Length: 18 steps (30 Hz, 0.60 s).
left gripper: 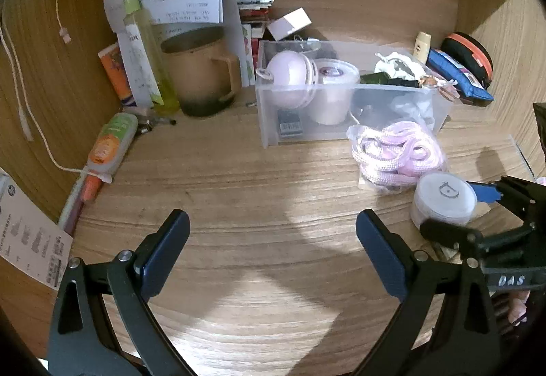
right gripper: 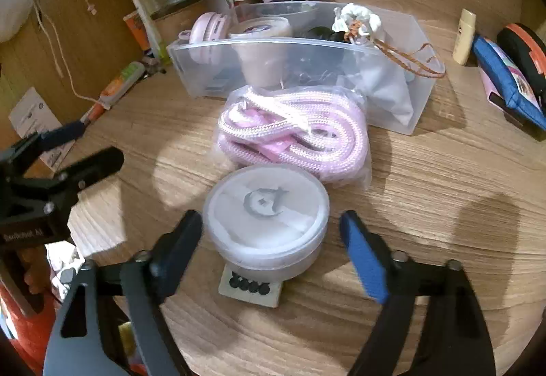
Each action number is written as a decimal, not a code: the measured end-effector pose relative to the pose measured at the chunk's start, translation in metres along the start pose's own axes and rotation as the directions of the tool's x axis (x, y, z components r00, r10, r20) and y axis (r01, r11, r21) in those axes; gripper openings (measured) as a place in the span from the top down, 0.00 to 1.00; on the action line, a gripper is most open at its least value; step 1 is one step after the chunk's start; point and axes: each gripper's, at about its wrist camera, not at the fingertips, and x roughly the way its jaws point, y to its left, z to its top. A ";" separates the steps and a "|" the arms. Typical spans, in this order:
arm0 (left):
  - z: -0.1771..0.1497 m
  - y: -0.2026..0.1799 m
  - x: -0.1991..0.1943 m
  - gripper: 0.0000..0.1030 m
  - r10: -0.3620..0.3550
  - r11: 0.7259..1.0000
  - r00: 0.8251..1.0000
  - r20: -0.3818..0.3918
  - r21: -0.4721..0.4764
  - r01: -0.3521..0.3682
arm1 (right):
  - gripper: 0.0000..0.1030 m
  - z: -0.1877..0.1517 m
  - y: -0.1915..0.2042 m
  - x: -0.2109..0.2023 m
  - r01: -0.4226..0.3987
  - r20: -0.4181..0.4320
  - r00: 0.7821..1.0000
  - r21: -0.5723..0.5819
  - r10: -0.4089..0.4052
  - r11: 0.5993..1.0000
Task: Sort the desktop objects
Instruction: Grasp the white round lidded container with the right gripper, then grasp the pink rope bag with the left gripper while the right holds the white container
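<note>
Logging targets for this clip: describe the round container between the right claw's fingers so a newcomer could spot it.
Start at the clear plastic bin on the wooden desk. In front of it lies a bagged pink rope; just nearer sits the round container. It alone is a low, frosted white tub with a grey crescent emblem on its lid.

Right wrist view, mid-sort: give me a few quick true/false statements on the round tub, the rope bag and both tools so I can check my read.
1. The right tool is open, one finger on each side of the round white tub. True.
2. The round white tub is already inside the clear storage bin. False: it stands on the desk, in front of the bin.
3. The bagged pink rope lies on the desk between the tub and the bin. True.
4. The left tool is shut on the brown mug. False: it is open over bare desk, and the mug stands far off at the back.
5. The tub sits on a small card with black dots. True.
</note>
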 end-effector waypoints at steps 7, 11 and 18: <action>0.007 -0.018 0.013 0.04 -0.038 0.999 0.999 -0.029 0.032 0.039 | 0.39 -0.002 -0.013 -0.010 -0.009 0.018 1.000 0.024 0.009 1.000; 0.013 -0.045 0.027 0.04 -0.026 0.992 0.998 -0.056 0.123 0.032 | 0.39 -0.003 -0.031 -0.024 0.006 0.044 0.999 0.057 -0.008 0.998; 0.021 -0.085 0.046 0.04 -0.016 0.963 0.996 -0.084 0.268 0.039 | 0.39 -0.002 -0.068 -0.046 0.043 0.082 0.995 0.116 -0.053 0.992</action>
